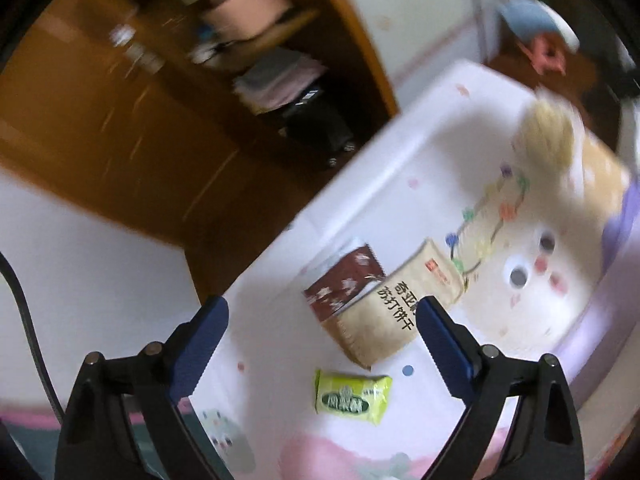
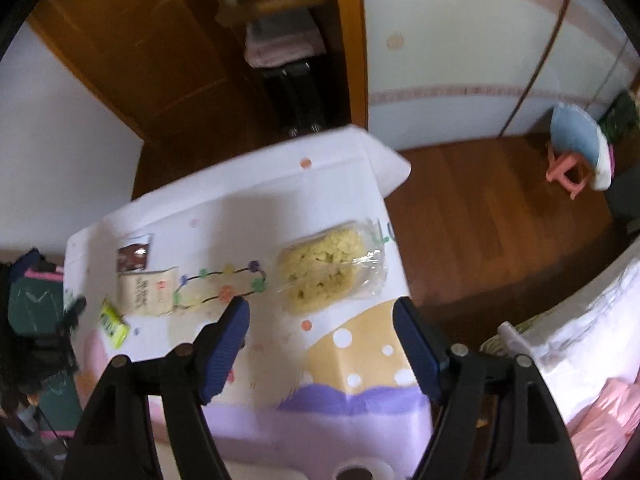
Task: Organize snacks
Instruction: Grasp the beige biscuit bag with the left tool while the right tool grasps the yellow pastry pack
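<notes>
Both tongs stand open and empty: left tongs [image 1: 322,312], right tongs [image 2: 322,312]. We read this as an approach, nothing gripped yet.

The snacks lie loose on the cloth-covered surface [image 2: 248,200]. At its left end sit a brown packet [image 1: 342,280], a beige cracker packet [image 1: 394,312] touching it, and a green packet [image 1: 352,398] just beside them on the near side. The clear-wrapped yellow cake [image 2: 324,270] lies well apart, toward the right edge.

We judge each tongs is aimed at its own side's items. No container is in view. A pink stool [image 2: 568,172] stands on the floor, far right, clear of the work.
</notes>
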A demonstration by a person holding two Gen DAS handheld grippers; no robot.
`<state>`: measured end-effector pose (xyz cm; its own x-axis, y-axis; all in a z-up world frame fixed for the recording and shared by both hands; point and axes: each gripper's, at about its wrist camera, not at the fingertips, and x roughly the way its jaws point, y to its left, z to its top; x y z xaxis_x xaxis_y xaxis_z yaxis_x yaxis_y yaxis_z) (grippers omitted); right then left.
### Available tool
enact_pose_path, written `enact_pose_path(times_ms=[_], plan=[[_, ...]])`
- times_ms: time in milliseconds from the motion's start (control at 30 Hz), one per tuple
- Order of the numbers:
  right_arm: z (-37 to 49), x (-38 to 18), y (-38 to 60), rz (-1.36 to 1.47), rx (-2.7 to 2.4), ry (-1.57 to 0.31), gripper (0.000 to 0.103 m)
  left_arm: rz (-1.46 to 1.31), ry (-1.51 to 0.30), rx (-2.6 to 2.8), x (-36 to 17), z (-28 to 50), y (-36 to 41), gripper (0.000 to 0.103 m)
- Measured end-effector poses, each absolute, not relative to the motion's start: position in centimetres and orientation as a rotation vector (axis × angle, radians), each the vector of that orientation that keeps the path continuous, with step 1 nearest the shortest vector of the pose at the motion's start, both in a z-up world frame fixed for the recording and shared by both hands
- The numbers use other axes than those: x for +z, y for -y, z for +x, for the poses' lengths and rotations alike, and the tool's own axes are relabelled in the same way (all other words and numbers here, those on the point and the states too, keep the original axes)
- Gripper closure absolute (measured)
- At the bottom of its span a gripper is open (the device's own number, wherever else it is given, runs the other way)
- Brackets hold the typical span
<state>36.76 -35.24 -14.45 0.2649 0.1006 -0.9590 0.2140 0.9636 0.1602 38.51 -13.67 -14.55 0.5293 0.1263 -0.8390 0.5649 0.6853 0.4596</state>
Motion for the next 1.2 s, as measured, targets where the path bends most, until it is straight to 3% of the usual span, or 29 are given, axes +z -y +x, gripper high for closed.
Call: enact_pose_path(times_ms=[267, 333, 400, 467, 500, 733, 1000, 1200], plan=[[39.2, -19.5, 36.1, 0.372, -0.162, -1.334, 0.027, 0.936, -1.001, -0.473, -19.7, 37.9, 14.6, 0.008], [39.5, -20.2, 35.5, 0.329, -0.170, -1.342, 0.022, 0.926, -1.014, -0.500, -20.3, 37.9, 14.7, 0.010], [39.7, -20.6, 35.1, 0.305, -0.168, -1.344, 0.021, 0.920, -1.028, -0.524, -20.9, 38.0, 14.8, 0.018], [39.8, -20.8, 34.8, 0.289, -0.157, -1.344, 0.019, 0.901, -1.067, -0.566, -21.7, 38.3, 15.1, 0.035], [39.8, -20.9, 34.6, 0.275, -0.147, -1.350, 0.019, 0.888, -1.086, -0.585, -22.0, 38.6, 15.3, 0.037], [38.4, -21.5, 34.6, 0.309, -0.005, -1.407, 0.018, 0.800, -1.175, -0.690, -23.1, 40.3, 16.4, 0.037], [36.4, -22.1, 33.9, 0.284, 0.075, -1.442, 0.017, 0.576, -1.317, -0.685, -24.1, 43.8, 14.7, 0.023], [35.5, -22.2, 31.6, 0.101, 0.056, -1.445, 0.025, 0.556, -1.338, -0.673, -23.5, 42.7, 13.6, 0.041]])
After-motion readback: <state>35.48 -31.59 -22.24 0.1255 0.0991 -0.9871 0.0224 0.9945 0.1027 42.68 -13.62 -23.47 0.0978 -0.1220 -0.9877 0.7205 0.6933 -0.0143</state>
